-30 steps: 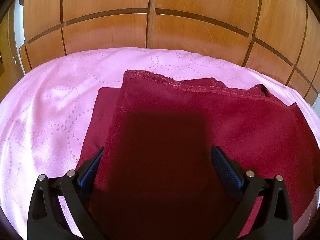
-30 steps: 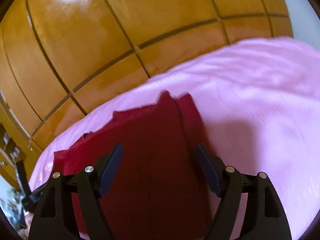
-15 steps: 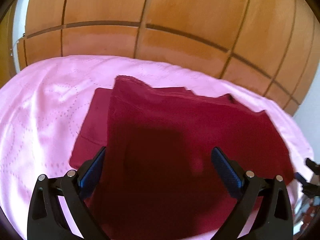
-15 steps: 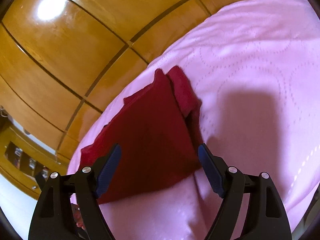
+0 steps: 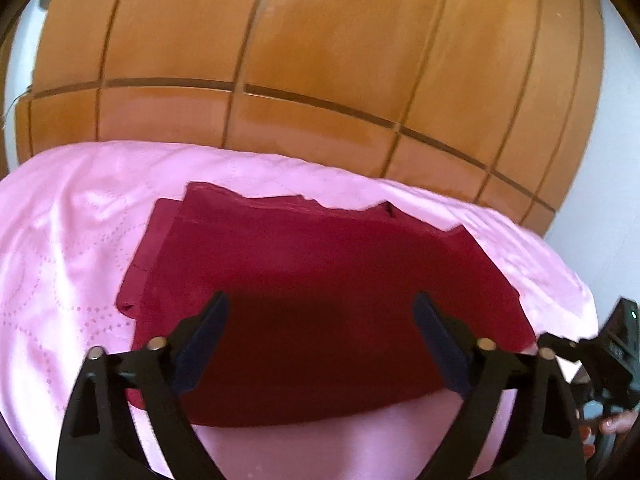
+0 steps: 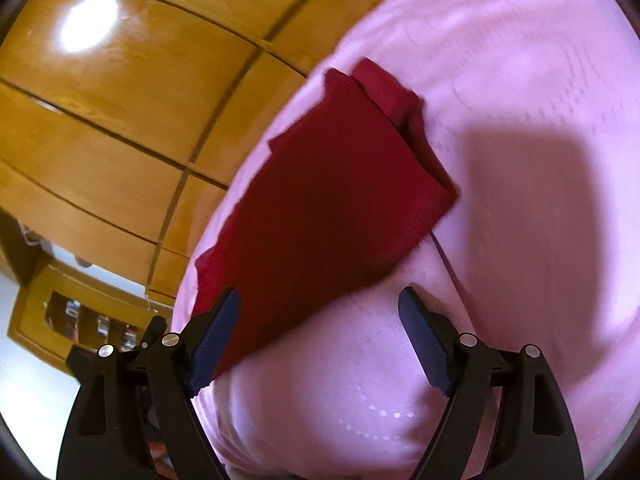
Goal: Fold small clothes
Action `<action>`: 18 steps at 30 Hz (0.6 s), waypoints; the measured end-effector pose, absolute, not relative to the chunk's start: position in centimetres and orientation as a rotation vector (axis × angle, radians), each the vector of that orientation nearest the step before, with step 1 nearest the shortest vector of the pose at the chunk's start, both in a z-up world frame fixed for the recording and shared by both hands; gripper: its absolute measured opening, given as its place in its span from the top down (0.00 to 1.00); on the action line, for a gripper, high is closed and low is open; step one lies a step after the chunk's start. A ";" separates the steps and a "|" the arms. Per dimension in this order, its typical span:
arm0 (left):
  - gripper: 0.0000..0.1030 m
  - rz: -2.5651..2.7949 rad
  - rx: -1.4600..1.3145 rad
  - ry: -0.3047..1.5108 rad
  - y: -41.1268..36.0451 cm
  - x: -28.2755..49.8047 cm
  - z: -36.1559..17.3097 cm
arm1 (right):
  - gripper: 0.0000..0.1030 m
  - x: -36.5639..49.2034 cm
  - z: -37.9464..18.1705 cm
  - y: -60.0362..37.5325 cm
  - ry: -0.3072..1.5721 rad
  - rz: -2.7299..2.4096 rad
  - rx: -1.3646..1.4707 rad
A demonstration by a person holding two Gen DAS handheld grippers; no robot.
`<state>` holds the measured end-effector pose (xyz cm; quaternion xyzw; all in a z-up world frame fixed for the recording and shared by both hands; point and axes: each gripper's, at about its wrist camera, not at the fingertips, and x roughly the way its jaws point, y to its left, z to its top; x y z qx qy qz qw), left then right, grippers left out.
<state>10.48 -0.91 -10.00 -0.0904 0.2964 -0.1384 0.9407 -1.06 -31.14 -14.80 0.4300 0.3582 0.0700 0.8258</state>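
Note:
A dark red folded garment [image 5: 320, 280] lies flat on the pink bedspread [image 5: 72, 240]. My left gripper [image 5: 320, 340] hovers above its near half, jaws wide and closing, with no cloth pinched between the pads. In the right wrist view the same red garment [image 6: 320, 200] stretches away to the upper left. My right gripper [image 6: 320, 332] stands open above the garment's near edge and the pink bedspread [image 6: 520, 240], holding nothing. The other gripper and a hand [image 5: 616, 424] show at the right edge of the left wrist view.
A wooden panelled headboard [image 5: 320, 80] rises behind the bed. A wooden side cabinet [image 6: 60, 312] with small items stands at the lower left in the right wrist view. The bedspread drops off at the near edge.
Both grippers have drawn back from the garment, so more of it and the near bedspread show. The right view has rolled. The left jaws have narrowed a little.

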 end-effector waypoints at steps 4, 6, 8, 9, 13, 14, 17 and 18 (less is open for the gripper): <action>0.36 -0.337 -0.171 0.662 -2.1 11.3 -11.1 | 0.22 -0.8 -15.6 -31.8 0.733 0.133 0.965; 0.46 -0.365 -0.169 0.691 -2.7 11.7 -11.8 | 0.22 -0.4 -15.7 -32.4 0.705 0.117 0.992; 0.57 -0.396 -0.164 0.722 -3.5 12.1 -12.6 | 0.22 0.0 -15.9 -33.0 0.673 0.102 1.031; 0.61 -0.413 -0.160 0.740 -4.0 12.4 -13.1 | 0.22 0.3 -16.0 -33.2 0.657 0.093 1.041; 0.64 -0.406 -0.130 0.770 -5.2 13.0 -14.6 | 0.22 1.2 -15.9 -33.4 0.629 0.074 1.017; 0.64 -0.404 -0.124 0.771 -5.3 13.0 -14.8 | 0.22 1.4 -15.8 -33.3 0.624 0.070 1.004; 0.64 -0.405 -0.082 0.753 -5.7 12.5 -15.4 | 0.23 2.1 -15.6 -33.1 0.610 0.063 0.976; 0.64 -0.405 -0.067 0.744 -5.8 12.3 -15.5 | 0.24 2.5 -15.6 -33.1 0.609 0.061 0.970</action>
